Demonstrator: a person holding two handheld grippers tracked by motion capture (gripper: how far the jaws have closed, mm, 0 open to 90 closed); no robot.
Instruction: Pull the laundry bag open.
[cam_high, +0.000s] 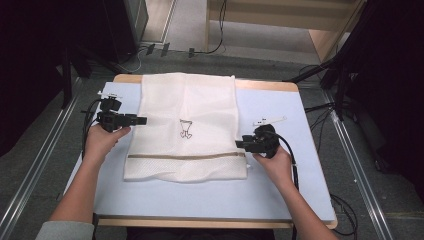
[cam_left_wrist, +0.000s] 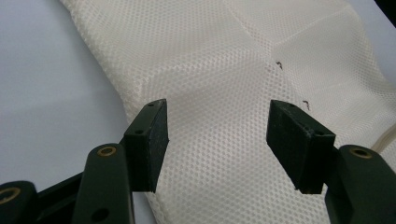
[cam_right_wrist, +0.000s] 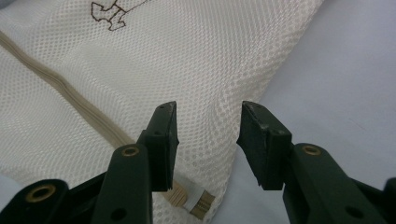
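While flat, mesh bag (cam_high: 187, 127) between grippers

No words, brands or numbers can be read; the white mesh laundry bag (cam_high: 186, 127) bears only a small dark outlined emblem (cam_high: 186, 129), without any lettering.

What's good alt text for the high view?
A white mesh laundry bag lies flat on a pale blue table; the left claw and right claw sit open at its two side edges.
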